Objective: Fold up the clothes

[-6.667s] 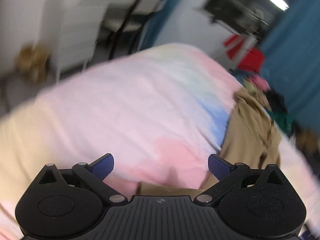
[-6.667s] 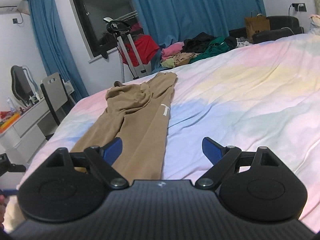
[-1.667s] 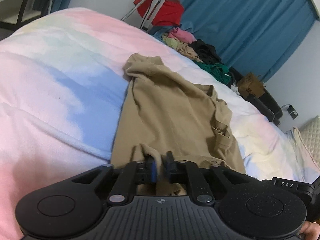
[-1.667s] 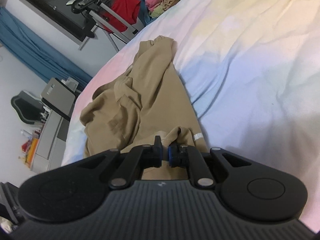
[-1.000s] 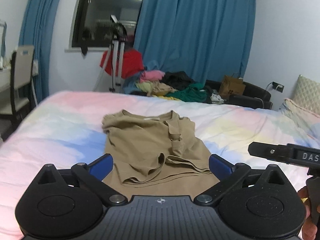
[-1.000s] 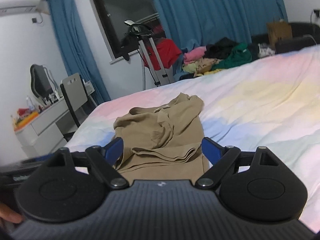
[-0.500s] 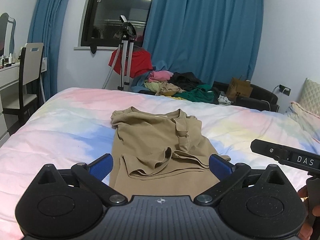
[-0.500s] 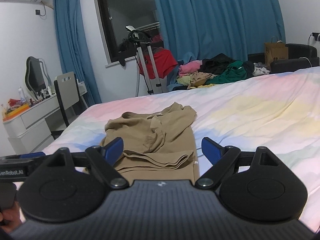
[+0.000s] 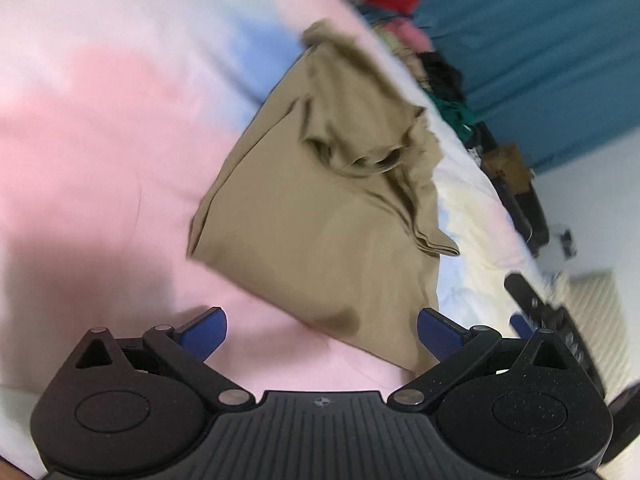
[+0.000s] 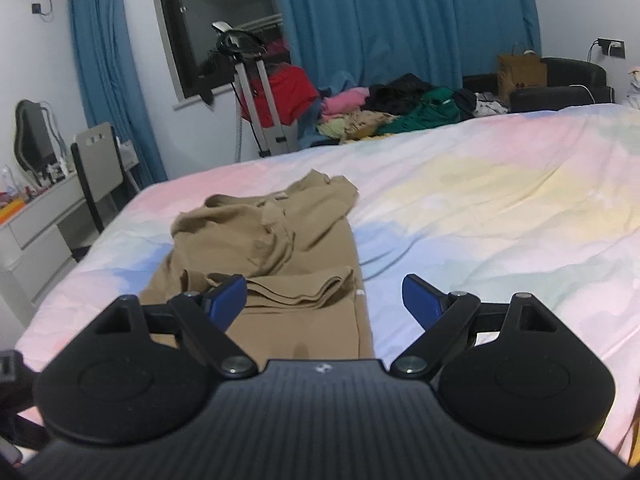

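**A:** What fills the room?

**B:** A bed [image 10: 500, 200] under a pastel duvet of pink, blue and yellow takes up most of both views. Behind it, blue curtains [image 10: 400, 20] flank a dark window [image 10: 224, 24].

**A:** And the clothes to be folded?

**B:** A tan garment [image 10: 280, 248] lies on the bed, on the side nearer the window wall. Its lower part is spread flat and its upper part is bunched and doubled over on itself. In the left wrist view, which is tilted and blurred, the same tan garment [image 9: 320, 208] sits directly ahead.

**A:** What else is around?

**B:** A heap of mixed clothes [image 10: 384, 112], pink, green and black, lies past the far edge of the bed, beside a stand draped in red [image 10: 280, 92]. A chair [image 10: 100, 164] and a white worktop [image 10: 36, 220] stand by the wall.

**A:** The tools?

**B:** The right gripper [image 10: 322, 294] hovers over the near end of the garment, its blue-padded fingers [image 10: 226, 294] spread wide and holding nothing. The left gripper [image 9: 320, 330] is likewise wide apart and empty, just short of the cloth's near corner. The other tool's black body [image 9: 556, 320] shows at its right edge.
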`<state>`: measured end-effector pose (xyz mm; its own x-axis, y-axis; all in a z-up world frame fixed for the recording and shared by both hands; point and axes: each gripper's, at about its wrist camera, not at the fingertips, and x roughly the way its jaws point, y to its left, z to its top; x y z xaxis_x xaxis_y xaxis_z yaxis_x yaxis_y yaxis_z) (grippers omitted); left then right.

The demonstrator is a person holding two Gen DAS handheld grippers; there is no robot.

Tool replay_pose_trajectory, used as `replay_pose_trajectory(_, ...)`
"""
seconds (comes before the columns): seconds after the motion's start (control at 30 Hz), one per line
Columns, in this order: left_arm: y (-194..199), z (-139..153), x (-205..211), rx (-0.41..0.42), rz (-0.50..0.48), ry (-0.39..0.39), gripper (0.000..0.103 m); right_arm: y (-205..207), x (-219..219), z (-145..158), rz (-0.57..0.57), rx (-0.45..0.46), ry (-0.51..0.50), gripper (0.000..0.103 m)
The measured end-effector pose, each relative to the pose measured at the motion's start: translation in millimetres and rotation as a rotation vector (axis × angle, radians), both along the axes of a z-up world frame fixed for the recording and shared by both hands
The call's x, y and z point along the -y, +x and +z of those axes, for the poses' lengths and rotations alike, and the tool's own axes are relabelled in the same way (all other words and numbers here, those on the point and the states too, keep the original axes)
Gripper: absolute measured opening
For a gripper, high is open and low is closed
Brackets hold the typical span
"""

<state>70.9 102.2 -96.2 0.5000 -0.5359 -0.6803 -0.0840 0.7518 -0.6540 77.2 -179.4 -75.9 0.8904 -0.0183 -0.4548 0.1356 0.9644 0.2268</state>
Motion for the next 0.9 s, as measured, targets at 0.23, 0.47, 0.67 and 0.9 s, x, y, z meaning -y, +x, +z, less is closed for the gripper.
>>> replay_pose_trajectory(0.23, 11.8, -16.7, -6.5, -0.013, 0.107, -0.046, 0.097, 5.8, -4.2, -6.3, 0.011, -0.028, -0.001, 0.086)
replay_pose_trajectory(0.47, 17.7, -28.9, -18.4, -0.020, 0.198, -0.092, 0.048, 6.6, -8.2, -8.4, 0.019, -0.039, -0.010, 0.086)
replay_pose_trajectory(0.67, 12.5, -27.3, -27.3, 0.013, 0.229, -0.145, 0.011, -1.7, -8.2, -1.7, 0.058, -0.055, 0.122, 0.086)
replay_pose_trajectory(0.9, 6.0, -5.8, -24.2, 0.140, 0.202, -0.176, 0.008, -1.2, 2.2, -36.7, 0.216, -0.213, 0.728, 0.088)
